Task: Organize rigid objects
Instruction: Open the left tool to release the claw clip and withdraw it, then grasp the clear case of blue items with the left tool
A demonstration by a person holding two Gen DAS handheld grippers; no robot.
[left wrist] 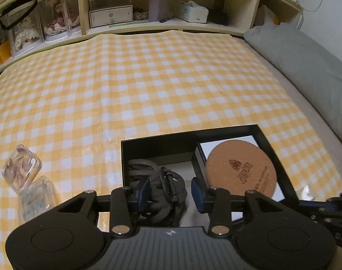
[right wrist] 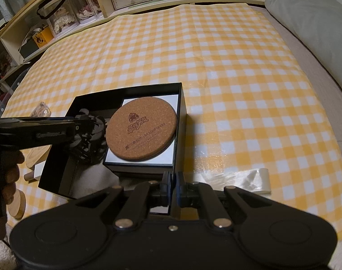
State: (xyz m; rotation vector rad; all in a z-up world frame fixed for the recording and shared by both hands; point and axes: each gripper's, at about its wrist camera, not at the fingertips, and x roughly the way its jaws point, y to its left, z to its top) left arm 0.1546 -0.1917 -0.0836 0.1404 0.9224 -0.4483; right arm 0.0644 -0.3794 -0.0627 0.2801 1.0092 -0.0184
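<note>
A black open box (left wrist: 189, 136) (right wrist: 182, 103) sits on the yellow checked cloth. Inside lie a round cork coaster (left wrist: 240, 171) (right wrist: 141, 128) on a smaller white-topped box (right wrist: 148, 157), and a dark coiled cable bundle (left wrist: 157, 180) (right wrist: 90, 132). My left gripper (left wrist: 171, 195) is open, its blue pads on either side of the cable bundle inside the box. My right gripper (right wrist: 174, 186) is shut on the box's near right wall. The left gripper also shows in the right wrist view (right wrist: 80, 123), reaching in from the left.
Two clear plastic cases (left wrist: 21, 168) lie left of the box. A clear tape roll (right wrist: 258, 180) lies right of it. Wooden discs (right wrist: 17, 202) sit at the near left. Shelves (left wrist: 148, 11) line the back and a grey pillow (left wrist: 306, 67) lies on the right.
</note>
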